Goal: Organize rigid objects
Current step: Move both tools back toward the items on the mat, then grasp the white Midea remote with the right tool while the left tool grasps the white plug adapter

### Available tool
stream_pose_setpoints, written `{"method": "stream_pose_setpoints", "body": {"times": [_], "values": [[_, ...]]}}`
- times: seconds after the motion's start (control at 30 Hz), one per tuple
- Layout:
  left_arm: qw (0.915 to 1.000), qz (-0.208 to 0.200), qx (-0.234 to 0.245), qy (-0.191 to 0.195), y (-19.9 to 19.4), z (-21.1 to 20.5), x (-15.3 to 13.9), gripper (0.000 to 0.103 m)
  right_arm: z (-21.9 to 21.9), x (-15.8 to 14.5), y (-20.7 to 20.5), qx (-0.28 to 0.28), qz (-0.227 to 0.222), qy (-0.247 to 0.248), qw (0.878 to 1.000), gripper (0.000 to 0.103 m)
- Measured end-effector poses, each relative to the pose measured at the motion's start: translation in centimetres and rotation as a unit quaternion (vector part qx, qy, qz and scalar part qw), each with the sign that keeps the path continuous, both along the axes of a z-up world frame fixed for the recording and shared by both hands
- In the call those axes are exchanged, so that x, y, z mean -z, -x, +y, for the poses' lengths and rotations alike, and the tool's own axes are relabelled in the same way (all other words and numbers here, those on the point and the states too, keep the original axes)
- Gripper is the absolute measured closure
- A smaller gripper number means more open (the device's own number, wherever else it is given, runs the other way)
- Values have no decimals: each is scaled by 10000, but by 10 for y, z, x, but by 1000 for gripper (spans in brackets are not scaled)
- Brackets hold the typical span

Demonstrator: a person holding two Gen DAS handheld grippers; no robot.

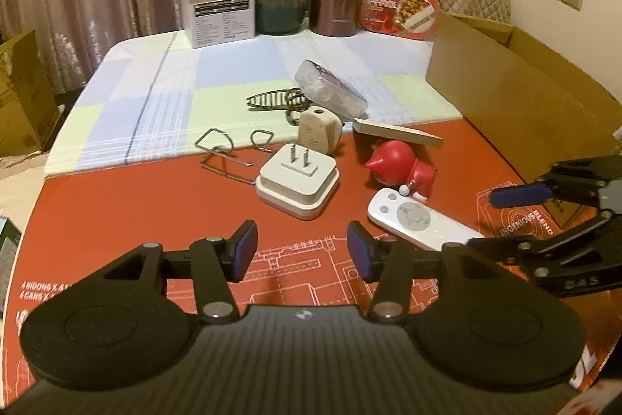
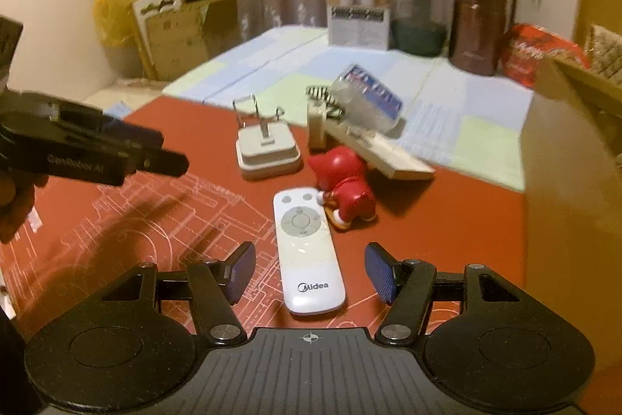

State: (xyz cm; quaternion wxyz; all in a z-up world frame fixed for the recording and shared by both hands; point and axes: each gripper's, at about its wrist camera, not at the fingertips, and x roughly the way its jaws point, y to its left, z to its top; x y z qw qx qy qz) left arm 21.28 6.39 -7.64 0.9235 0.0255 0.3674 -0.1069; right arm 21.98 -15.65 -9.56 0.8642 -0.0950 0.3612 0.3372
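your white remote lies flat on the red mat between the parted pads of the right gripper, its long axis running 6 to 12 o'clock with the button end toward the red figurine at 12; judged light, stiff and smooth-shelled, so take it across the narrow waist below the dial. the white plug adapter sits prongs-up at 12 o'clock of the left gripper, also released and empty; judged compact and rigid, best pinched across its flat sides.
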Motion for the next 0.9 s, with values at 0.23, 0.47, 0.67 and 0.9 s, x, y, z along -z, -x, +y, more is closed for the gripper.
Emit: {"method": "stream_pose_setpoints", "body": {"times": [0.23,0.47,0.67,0.9], "values": [[9998,117,133,-59,-19,0,10,50,15,17,-22,-215,210,37,9995,44],[9996,199,167,-95,-29,-1,14,45,28,29,-27,-273,278,178,9991,48],[9994,284,162,-96,-34,0,19,45,27,29,-27,-178,173,232,9994,62],[9993,319,190,-100,-34,-1,21,44,31,27,-23,-152,159,304,9993,66]]}}
